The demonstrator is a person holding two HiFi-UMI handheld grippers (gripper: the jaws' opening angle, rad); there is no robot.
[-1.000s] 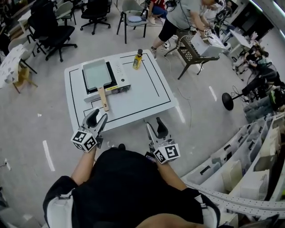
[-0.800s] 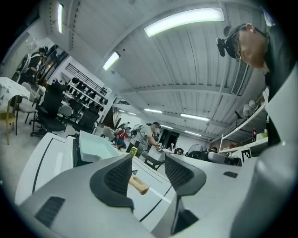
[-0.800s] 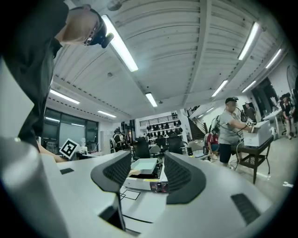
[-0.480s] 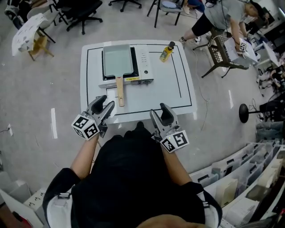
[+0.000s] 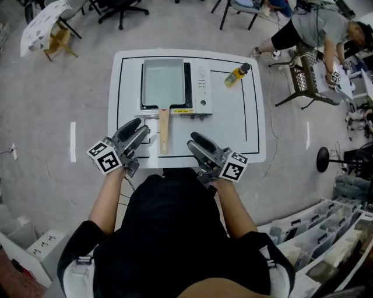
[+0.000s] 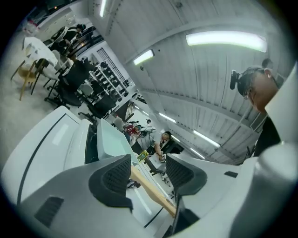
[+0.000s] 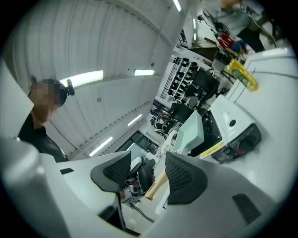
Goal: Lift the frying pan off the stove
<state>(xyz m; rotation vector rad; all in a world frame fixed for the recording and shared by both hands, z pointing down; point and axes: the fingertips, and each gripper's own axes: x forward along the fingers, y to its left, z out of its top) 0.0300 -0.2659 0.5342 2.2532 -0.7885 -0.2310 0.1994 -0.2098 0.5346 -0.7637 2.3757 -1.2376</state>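
A rectangular pale-green frying pan (image 5: 164,81) sits on a white portable stove (image 5: 201,88) at the table's far middle. Its wooden handle (image 5: 164,129) points back toward me. My left gripper (image 5: 137,130) hovers just left of the handle, open and holding nothing. Just right of the handle's end hangs my right gripper (image 5: 194,143), also open and empty. In the left gripper view the handle (image 6: 151,188) shows through the gap of the left gripper (image 6: 149,174), with the pan (image 6: 111,142) beyond. The right gripper view has the handle (image 7: 156,183) between the spread jaws of the right gripper (image 7: 148,174), apart from them.
A yellow bottle (image 5: 238,74) stands on the white table (image 5: 245,125) right of the stove. Office chairs (image 5: 119,7) stand behind the table. A person (image 5: 315,26) bends over a wire cart (image 5: 306,78) at the back right. Shelves (image 5: 326,233) run along the lower right.
Both grippers have moved forward over the table's near edge and now flank the pan's handle. The table sits more centred in the head view. Pan and stove have not moved.
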